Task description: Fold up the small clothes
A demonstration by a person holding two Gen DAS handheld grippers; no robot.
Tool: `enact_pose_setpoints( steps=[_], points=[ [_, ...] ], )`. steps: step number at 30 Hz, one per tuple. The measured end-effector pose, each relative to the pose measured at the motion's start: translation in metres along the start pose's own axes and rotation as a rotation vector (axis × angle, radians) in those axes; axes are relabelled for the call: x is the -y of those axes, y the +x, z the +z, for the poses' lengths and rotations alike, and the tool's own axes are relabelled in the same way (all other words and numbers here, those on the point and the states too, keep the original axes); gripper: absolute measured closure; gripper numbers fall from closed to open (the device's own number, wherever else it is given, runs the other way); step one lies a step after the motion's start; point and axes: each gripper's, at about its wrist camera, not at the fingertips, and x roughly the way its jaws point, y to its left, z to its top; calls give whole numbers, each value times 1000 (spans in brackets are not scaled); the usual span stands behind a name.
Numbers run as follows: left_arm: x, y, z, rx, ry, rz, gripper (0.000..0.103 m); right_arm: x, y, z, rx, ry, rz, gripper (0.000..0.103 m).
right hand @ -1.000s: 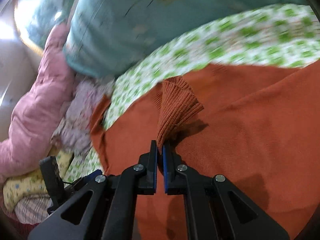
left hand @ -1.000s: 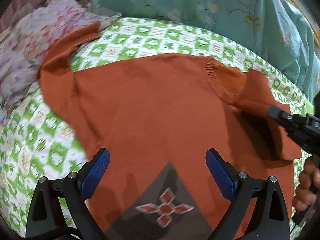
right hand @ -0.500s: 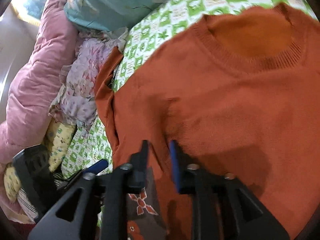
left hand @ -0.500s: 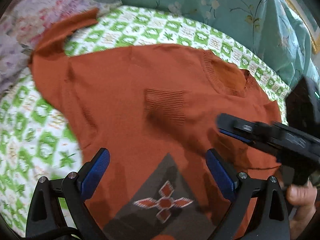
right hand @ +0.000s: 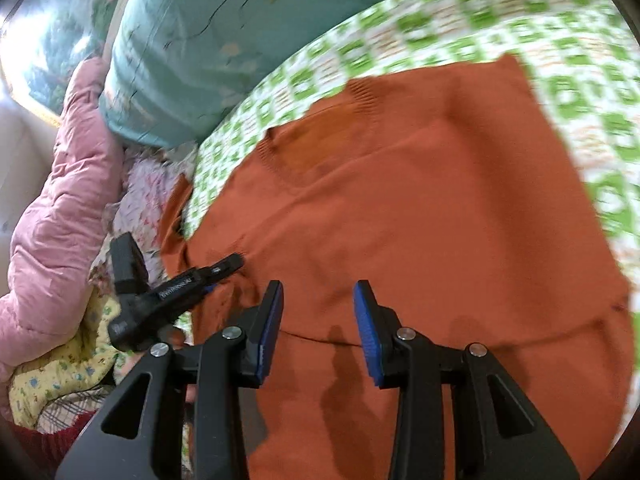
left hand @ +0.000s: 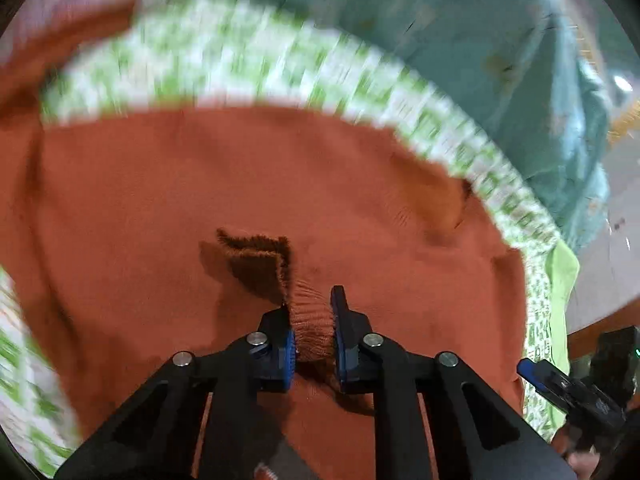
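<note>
The left gripper (left hand: 312, 334) has just closed on the ribbed sleeve cuff (left hand: 310, 320) lying across the middle of the orange sweater (left hand: 160, 208) — cuff dead ahead, sleeve running toward lower frame. The right gripper (right hand: 318, 332), jaws just parted and empty, hovers over the sweater's other side. It all lies on a green-checked bedsheet (right hand: 440, 28) — teal quilt (right hand: 192, 40) upper left.

Motion blur smears bedsheet (left hand: 248, 68) pattern; sweater's (left hand: 160, 200) lower part cut off by frame edge.

teal pillow (right hand: 192, 52) blocks far side, sweater (right hand: 400, 208) clear
</note>
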Motion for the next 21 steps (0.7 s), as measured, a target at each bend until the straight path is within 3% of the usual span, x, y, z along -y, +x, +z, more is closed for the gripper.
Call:
enact_pose_setpoints(
  steps=[2, 6, 10, 14, 16, 17, 18, 21],
  points=[
    [-4, -19, 1, 50, 40, 7, 90, 12, -16, 1, 40, -1, -50, 65],
    [-33, -10, -3, -11, 31, 82, 91, 40, -32, 13, 107, 15, -175, 61],
    [-37, -14, -8, -3, 23, 80, 90, 62, -32, 35, 140, 27, -285, 60],
    [-37, -6, -14, -31, 38, 103, 90, 82, -9, 58, 84, 3, -353, 52],
    [-37, -3, -12, -38, 39, 112, 90, 93, 14, 64, 6, 3, -362, 50],
    [-37, -4, -13, -39, 38, 111, 90, 97, 22, 64, -28, 1, -357, 63],
    [-35, -5, -12, -38, 39, 104, 90, 96, 26, 66, -39, -21, -367, 88],
    [-26, -8, -12, -23, 76, 100, 90, 99, 14, 69, 5, -18, -401, 90]
  ],
)
